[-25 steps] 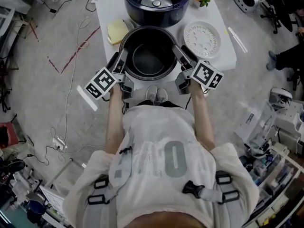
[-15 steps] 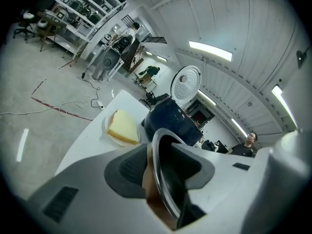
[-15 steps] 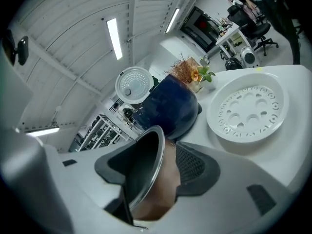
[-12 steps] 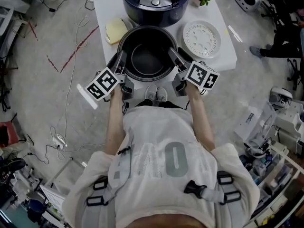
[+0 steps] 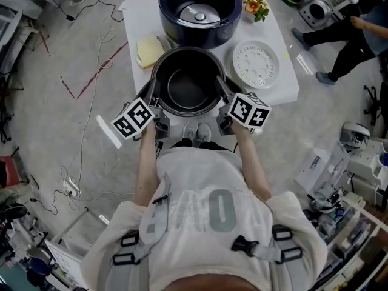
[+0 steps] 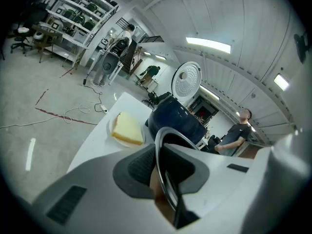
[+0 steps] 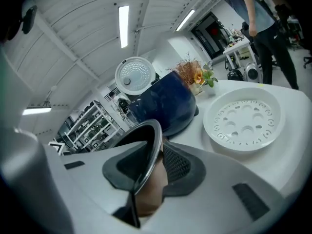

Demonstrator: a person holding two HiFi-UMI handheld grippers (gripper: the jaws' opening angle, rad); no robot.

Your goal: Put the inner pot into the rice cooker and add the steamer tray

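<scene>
The dark inner pot (image 5: 188, 86) stands at the near edge of the white table, in front of the open navy rice cooker (image 5: 200, 8). My left gripper (image 5: 151, 91) is at the pot's left rim and my right gripper (image 5: 222, 90) at its right rim. Both have just been closing, with the thin metal rim (image 6: 158, 145) (image 7: 155, 140) between their dark pads, and the pads now press on it. The white perforated steamer tray (image 5: 256, 63) (image 7: 243, 121) lies on the table to the right of the pot. The cooker (image 6: 175, 118) (image 7: 165, 104) has its lid up.
A yellow block on a small plate (image 5: 148, 50) (image 6: 127, 129) sits left of the cooker. Flowers (image 5: 256, 6) stand at its right. The table (image 5: 285, 93) ends close behind the pot. A person (image 5: 357, 32) walks at the upper right. Cables lie on the floor at left.
Both grippers' jaws have narrowed from wide apart to closed on the pot's rim. The person at the right has walked further into view.
</scene>
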